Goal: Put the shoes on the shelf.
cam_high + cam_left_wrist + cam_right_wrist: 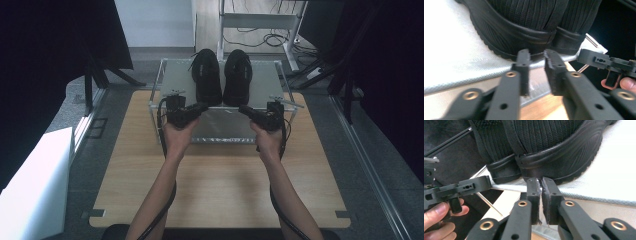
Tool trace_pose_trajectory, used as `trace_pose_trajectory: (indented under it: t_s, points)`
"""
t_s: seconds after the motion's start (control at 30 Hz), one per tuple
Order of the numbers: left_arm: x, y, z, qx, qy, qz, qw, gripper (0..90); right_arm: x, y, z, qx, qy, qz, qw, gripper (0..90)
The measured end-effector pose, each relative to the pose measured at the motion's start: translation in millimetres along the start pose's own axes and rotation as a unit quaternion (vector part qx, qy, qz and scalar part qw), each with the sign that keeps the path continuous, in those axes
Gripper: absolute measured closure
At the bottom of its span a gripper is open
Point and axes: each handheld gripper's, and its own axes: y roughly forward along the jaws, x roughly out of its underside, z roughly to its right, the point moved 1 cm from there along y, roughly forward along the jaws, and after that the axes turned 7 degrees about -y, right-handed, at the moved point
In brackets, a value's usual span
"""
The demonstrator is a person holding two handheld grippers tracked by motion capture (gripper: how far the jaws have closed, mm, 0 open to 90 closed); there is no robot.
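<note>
Two black shoes are sitting side by side on the top shelf of a small metal rack (159, 80) that is standing at the far edge of the wooden worktop (220, 185), heels facing the person at the rack's near edge, toes pointing to its far edge. The left shoe (207, 75) and the right shoe (237, 75) are just beside each other, upright on the pale shelf liner. The left gripper (200, 107) is hovering at the rack's near edge just in front of the left shoe's heel; in the left gripper view its fingers (523, 65) are standing slightly spread with a narrow gap, nothing between them, tips close to the heel sole but whether they are touching it is unclear. The right gripper (245, 110) is hovering at the near edge by the right shoe's heel; in the right gripper view its fingers (550, 195) are nearly pressed together, only a thin slit between them, gripping nothing, tips just below the sole. Both hands are holding the grippers roughly level, pointing inward toward the heels.
</note>
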Motion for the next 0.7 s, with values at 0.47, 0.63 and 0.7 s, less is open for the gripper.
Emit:
trace_pose_trajectory:
  t_s: [0.47,0.63,0.7]
  points:
    - [19.1,-20.6,8.8,-0.001,0.053,-0.012,0.9985,28.5,6.4,-25.7,0.3,-0.015,-0.042,-0.007,0.999,51.5]
    - [28.2,-26.4,9.9,-0.009,0.069,-0.026,0.9973,19.6,10.9,-35.6,-0.5,-0.013,-0.075,-0.017,0.997,43.0]
    - [31.8,-29.2,10.9,-0.016,0.08,-0.031,0.9962,18.5,12.9,-39.6,-1.0,-0.015,-0.086,-0.023,0.9959,40.5]
